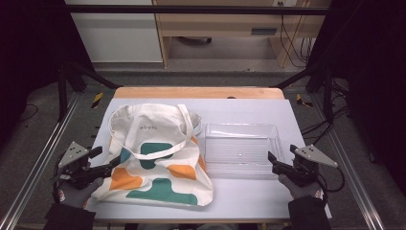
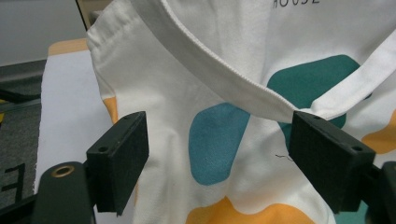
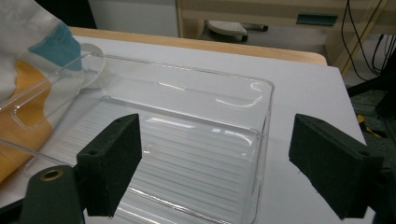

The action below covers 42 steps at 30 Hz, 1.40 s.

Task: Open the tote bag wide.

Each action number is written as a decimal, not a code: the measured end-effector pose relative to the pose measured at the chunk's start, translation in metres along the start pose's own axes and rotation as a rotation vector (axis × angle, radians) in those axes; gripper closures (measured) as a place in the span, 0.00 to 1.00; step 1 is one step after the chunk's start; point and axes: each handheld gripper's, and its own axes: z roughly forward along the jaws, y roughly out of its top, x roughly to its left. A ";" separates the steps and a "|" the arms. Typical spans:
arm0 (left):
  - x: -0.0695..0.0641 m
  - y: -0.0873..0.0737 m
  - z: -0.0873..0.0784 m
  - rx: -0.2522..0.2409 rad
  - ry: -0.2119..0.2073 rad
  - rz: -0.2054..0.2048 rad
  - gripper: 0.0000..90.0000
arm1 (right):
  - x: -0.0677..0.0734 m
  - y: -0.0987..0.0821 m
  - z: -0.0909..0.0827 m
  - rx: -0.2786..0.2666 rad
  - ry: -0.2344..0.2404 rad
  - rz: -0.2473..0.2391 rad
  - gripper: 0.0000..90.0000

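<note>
Fingers (image 2: 119,161) of both grippers stand apart, holding nothing — left gripper (image 1: 106,167) at the bag (image 1: 158,158), right gripper (image 1: 276,165) at the tray (image 1: 242,146) beside it. Grabbing loose cloth could drag the bag.

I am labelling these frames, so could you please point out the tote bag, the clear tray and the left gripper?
tote bag (image 1: 158,129): high view, on its white upper panel.
clear tray (image 1: 242,128): high view, on its far wall.
left gripper (image 1: 114,162): high view, between its fingertips, at the bag's left edge.
</note>
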 end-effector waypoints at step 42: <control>-0.016 0.048 0.001 -0.108 -0.009 -0.009 0.31 | 0.088 0.064 0.025 -0.072 0.191 -0.056 0.33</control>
